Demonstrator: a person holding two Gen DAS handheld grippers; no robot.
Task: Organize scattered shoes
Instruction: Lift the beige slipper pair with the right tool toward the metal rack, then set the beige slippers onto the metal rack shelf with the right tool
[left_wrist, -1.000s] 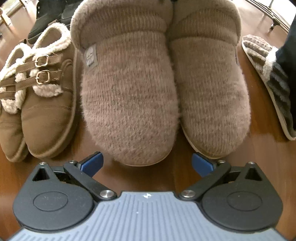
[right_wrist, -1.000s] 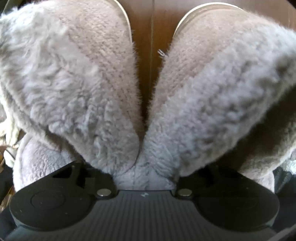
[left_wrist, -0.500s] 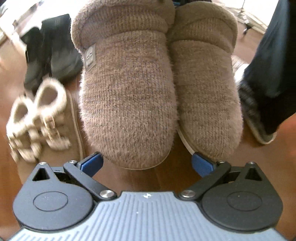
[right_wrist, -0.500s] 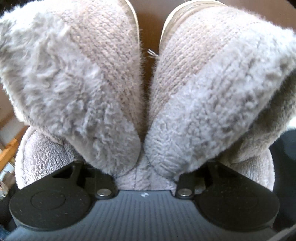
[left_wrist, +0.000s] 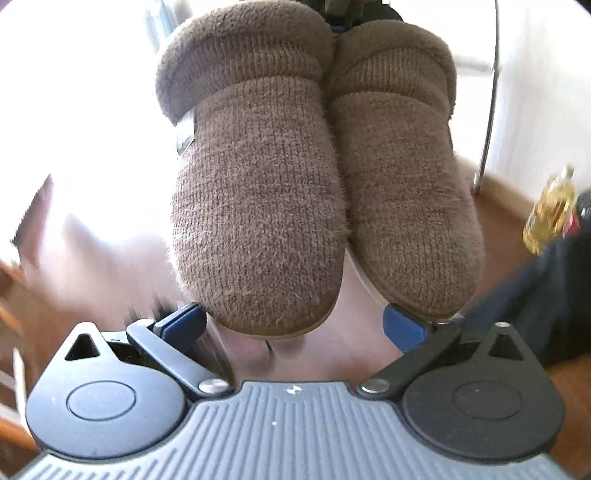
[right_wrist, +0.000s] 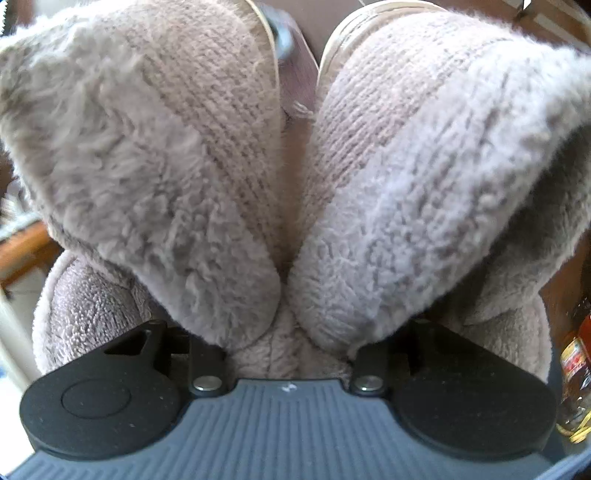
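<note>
Right gripper (right_wrist: 286, 325) jaws buried in fleece, apparently pinching both slippers (right_wrist: 424, 206) by their heel collars, likely so the pair moves as one. Left gripper (left_wrist: 295, 325) jaws spread at 6 o'clock beneath the toes, steadying; slippers (left_wrist: 258, 206) lifted, a bottle (left_wrist: 550, 210) at 3 o'clock.

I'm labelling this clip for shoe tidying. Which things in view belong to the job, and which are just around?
Job:
- pair of knit slippers
- left gripper, toes between its fingers
- right gripper, buried in the cuffs

Around:
- yellow bottle
- red-labelled bottle
- metal chair leg
</note>
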